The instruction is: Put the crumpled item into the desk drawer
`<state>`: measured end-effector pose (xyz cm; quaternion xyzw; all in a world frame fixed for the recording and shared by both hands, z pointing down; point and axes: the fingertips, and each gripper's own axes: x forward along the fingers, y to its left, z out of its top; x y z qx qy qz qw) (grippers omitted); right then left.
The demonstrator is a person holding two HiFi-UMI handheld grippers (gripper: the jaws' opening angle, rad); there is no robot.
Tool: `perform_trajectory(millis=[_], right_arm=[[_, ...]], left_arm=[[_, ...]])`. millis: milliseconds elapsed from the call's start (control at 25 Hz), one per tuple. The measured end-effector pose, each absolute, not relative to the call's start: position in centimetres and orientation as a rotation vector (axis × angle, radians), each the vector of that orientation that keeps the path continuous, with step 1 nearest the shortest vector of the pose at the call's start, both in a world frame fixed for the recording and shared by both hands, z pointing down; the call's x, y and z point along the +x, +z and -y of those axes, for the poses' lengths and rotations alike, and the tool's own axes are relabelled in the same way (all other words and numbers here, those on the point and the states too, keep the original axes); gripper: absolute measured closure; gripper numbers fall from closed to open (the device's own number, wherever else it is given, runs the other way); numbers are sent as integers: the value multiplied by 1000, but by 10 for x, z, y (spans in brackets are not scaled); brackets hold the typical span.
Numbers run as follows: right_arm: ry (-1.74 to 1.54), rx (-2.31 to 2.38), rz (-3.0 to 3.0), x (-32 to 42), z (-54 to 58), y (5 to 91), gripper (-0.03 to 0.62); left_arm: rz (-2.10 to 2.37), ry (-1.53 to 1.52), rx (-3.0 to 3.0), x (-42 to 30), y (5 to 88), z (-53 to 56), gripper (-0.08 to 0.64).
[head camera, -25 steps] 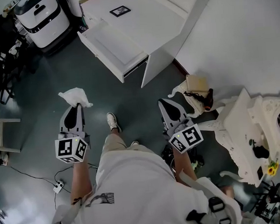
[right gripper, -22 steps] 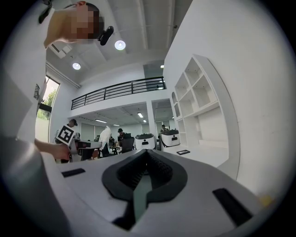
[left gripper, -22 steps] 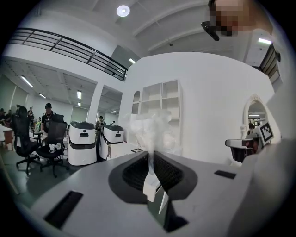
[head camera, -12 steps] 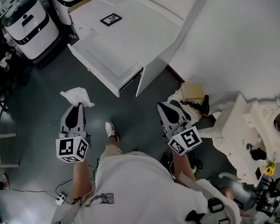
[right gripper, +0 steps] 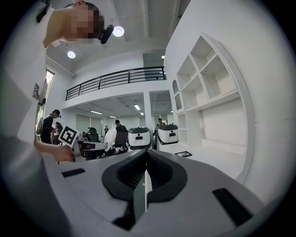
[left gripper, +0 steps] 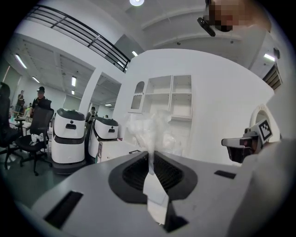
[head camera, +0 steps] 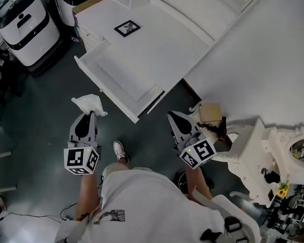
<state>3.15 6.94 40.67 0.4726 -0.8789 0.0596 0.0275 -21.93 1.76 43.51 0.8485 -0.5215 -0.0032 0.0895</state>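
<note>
- The markings you can make out are square black-and-white patterns: one on each face of the marker cube [head camera: 82,159] on your left gripper [head camera: 91,115], the same on the cube [head camera: 198,154] of your right gripper [head camera: 173,118], and one more on a small dark-framed card [head camera: 127,27] lying flat on the desk [head camera: 176,23].
- You stand on a dark grey-green floor [head camera: 37,116] in a large white room with a railed gallery above.
- The white desk is ahead of you, and its drawer [head camera: 93,57] is pulled wide open towards you.
- Two white machines with black tops [head camera: 18,29] stand at the desk's left. A carved white piece of furniture [head camera: 268,152] and a cardboard box [head camera: 209,112] lie at your right.
- Your left gripper is clamped on the crumpled item [head camera: 88,103], a white, tissue-like wad pinched by one edge at the jaw tips.
- The wad hangs in the air above the floor, just left of the drawer's near corner and outside it.
- It bunches out ahead of the jaws. In the head view its long axis runs across the gripper's line, from upper left to lower right.
- Your right gripper's jaws are together with nothing between them.
</note>
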Motion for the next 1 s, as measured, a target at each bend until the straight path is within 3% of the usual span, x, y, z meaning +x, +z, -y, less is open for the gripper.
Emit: perform_trajectory(millis=[440,1000], right_arm=[[225,1425,2654,-35,7,415,583],[208,1516,2609,-15,38,414,583]], left_arm=[[1380,-1,2506,-242,469,70,516],[1266,22,2574,-207,470,119,516]])
